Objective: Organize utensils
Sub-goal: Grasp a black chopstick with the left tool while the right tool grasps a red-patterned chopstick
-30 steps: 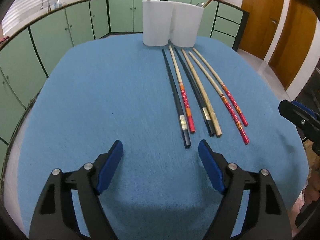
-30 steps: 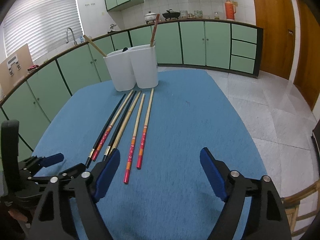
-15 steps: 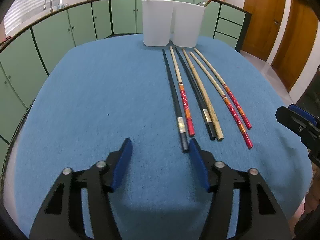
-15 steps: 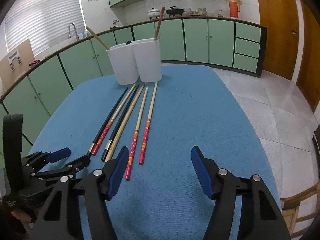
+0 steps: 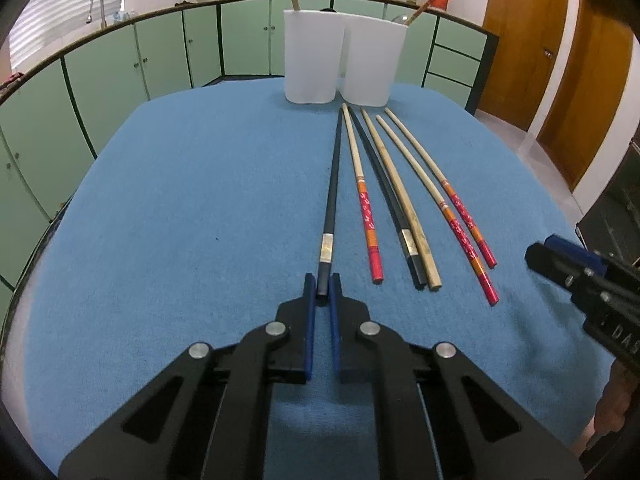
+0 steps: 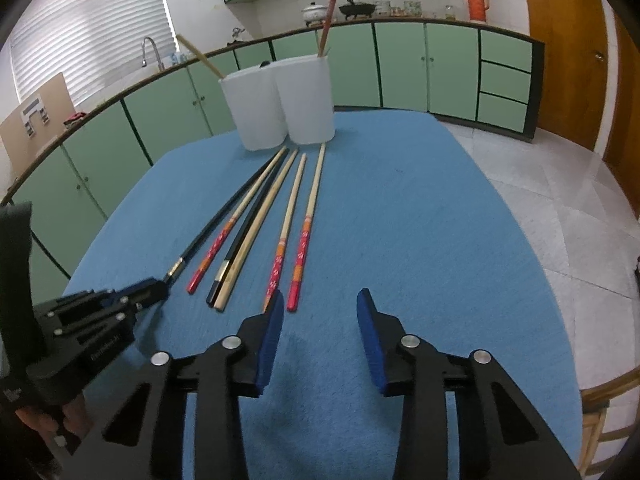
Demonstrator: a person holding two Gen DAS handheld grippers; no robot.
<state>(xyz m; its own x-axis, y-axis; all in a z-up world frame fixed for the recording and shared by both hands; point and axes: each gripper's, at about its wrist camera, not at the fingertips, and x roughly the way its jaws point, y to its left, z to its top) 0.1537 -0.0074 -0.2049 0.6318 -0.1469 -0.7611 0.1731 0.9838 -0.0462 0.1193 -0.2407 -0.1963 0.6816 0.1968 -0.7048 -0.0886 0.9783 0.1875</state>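
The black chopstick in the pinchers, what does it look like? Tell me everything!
The black chopstick is long, thin and dark, with a shiny metal band near its thick end. It lies flat on the blue cloth, leftmost in the row, thin tip towards the white cups. The left gripper is shut on its thick end.

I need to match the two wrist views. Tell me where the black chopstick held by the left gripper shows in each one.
Left wrist view: black chopstick runs up the centre, near end pinched in the left gripper.
Right wrist view: the same chopstick is leftmost in the row, slanting down to the gripper at lower left.
Shared landmark: the two white containers at the chopsticks' far ends.
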